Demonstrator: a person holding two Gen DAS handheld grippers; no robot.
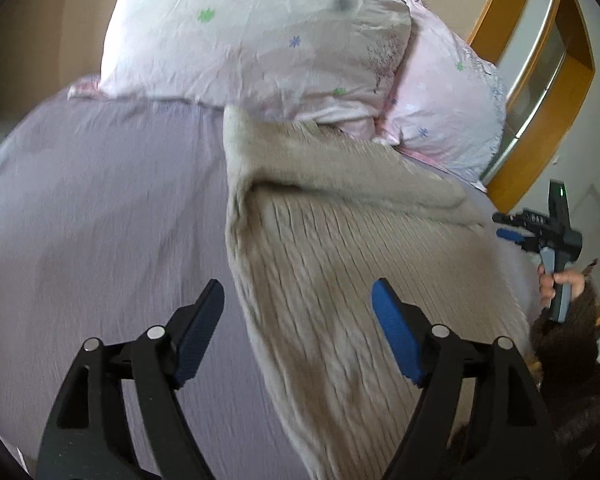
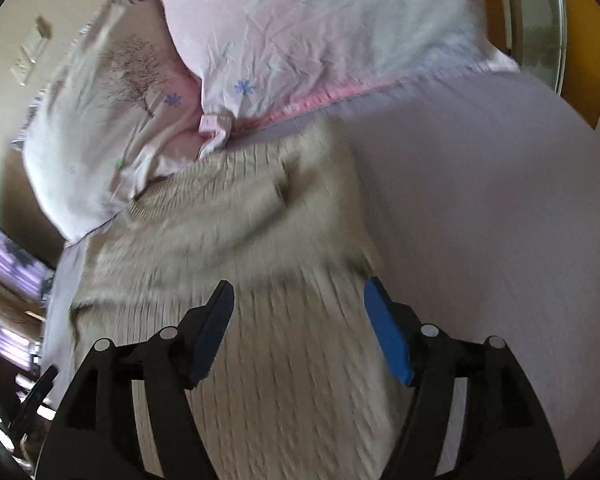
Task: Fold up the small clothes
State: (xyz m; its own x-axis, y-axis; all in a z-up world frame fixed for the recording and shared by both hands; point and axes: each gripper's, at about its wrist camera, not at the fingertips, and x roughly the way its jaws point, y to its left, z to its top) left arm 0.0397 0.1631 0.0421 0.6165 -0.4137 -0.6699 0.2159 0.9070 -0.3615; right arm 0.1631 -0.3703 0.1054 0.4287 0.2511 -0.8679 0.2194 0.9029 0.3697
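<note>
A beige ribbed knit sweater (image 1: pixel 340 264) lies flat on a lilac bed sheet (image 1: pixel 100 220), its sleeve folded across the top near the pillows. My left gripper (image 1: pixel 298 304) is open and empty, hovering above the sweater's left edge. The sweater also shows in the right wrist view (image 2: pixel 268 344). My right gripper (image 2: pixel 298 304) is open and empty, above the sweater's right part. In the left wrist view the right gripper (image 1: pixel 512 228) shows at the far right, held by a hand.
Two pink flowered pillows (image 1: pixel 260 40) (image 1: pixel 452 120) lie at the head of the bed, touching the sweater's top. They show in the right wrist view too (image 2: pixel 320 32). A yellow-framed cabinet (image 1: pixel 548 80) stands beyond the bed. Lilac sheet (image 2: pixel 480 208) lies right of the sweater.
</note>
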